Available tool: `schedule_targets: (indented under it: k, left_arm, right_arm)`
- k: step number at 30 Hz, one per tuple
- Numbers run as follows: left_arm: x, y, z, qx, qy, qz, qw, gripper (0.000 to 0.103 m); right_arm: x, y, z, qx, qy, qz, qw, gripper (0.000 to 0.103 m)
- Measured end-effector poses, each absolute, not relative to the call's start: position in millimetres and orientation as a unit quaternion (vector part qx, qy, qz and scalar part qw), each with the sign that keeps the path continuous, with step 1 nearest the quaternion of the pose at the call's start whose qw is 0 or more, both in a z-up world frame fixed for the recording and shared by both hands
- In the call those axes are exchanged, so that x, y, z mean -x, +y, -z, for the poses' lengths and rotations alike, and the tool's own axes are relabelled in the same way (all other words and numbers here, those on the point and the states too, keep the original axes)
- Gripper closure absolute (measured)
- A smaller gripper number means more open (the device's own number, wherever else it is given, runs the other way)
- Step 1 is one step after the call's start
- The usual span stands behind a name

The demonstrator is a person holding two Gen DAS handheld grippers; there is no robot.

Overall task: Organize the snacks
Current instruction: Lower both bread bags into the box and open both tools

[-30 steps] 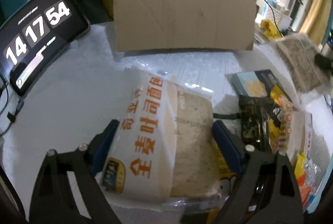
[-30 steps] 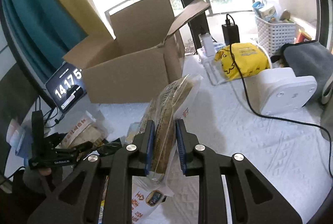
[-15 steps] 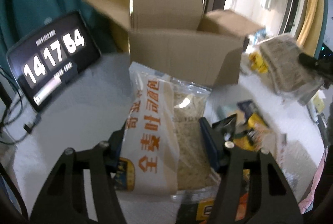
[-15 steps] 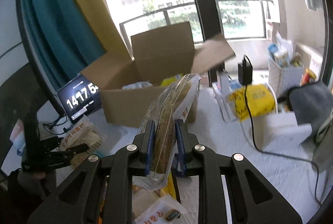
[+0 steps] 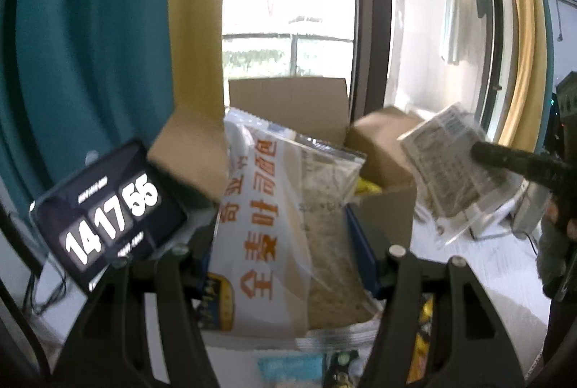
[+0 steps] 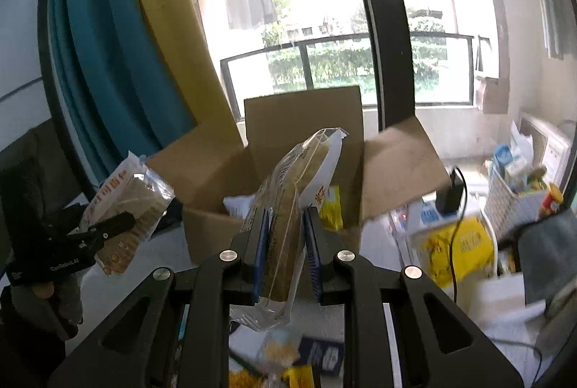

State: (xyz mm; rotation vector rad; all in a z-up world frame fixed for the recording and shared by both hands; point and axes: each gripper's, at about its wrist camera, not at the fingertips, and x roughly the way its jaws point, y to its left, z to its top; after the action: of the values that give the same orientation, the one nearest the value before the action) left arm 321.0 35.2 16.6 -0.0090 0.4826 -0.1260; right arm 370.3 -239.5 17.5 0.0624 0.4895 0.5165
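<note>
My left gripper (image 5: 285,254) is shut on a wholemeal toast bag (image 5: 274,229) with orange lettering, held up in front of the open cardboard box (image 5: 382,207). My right gripper (image 6: 285,240) is shut on a second toast bag (image 6: 288,207), held edge-on just before the same box (image 6: 209,229). Each gripper shows in the other view: the right one with its bag (image 5: 450,168) at right, the left one with its bag (image 6: 126,207) at left. Yellow and white packets (image 6: 330,204) lie inside the box.
A tablet clock (image 5: 104,215) stands left of the box. Loose snacks (image 6: 288,362) lie on the white table below. A yellow bag (image 6: 458,243), a charger with cable (image 6: 449,195) and a white basket (image 6: 512,204) are at the right.
Both grippers have lifted their toast bags off the table and moved them toward the open box. The box now sits lower and closer in both views.
</note>
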Motion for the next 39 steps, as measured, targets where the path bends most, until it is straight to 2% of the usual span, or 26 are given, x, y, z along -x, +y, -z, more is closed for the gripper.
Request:
schedule_targets:
  k: [15,18,20,21,23,24,25,39]
  left_arm:
    - [-428.9,23.1,-15.6,0.003,0.228,0.062,0.972,0.04]
    - [-452.7,22.9,-9.9,0.009,0.234,0.058,0.97,0.038]
    - [-468.8,23.5,-4.6,0.012,0.247,0.051,0.968,0.034]
    - [-473.1,24.7,-3.0,0.012,0.25,0.048,0.967,0.03]
    - [-475.8,25.9,-1.5,0.016,0.245,0.04,0.969,0.013]
    - [-475.4,27.1,-1.6,0.02,0.242,0.04,0.969,0.012]
    - [-474.4,28.5,-1.8,0.022,0.24,0.041,0.97,0.011]
    - [-400.4,24.7,-18.7,0.021,0.223,0.053,0.973,0.01]
  right_arm:
    - [-455.2,-198.9,-23.4,-0.01,0.207,-0.231,0.95,0.081]
    - [-473.9,-188.7,-21.2,-0.012,0.206,-0.23,0.951,0.081]
    - [-487.7,-180.0,-17.8,-0.007,0.212,-0.227,0.95,0.081]
    - [-495.4,-175.5,-15.3,-0.002,0.218,-0.23,0.949,0.078]
    - [-501.4,-171.8,-10.4,0.0,0.22,-0.23,0.948,0.06]
    - [-501.6,-171.5,-8.5,0.0,0.219,-0.228,0.949,0.044]
    - [-500.1,-172.2,-7.2,0.0,0.218,-0.228,0.949,0.041]
    - [-430.9,-187.2,-13.8,0.014,0.235,-0.229,0.944,0.041]
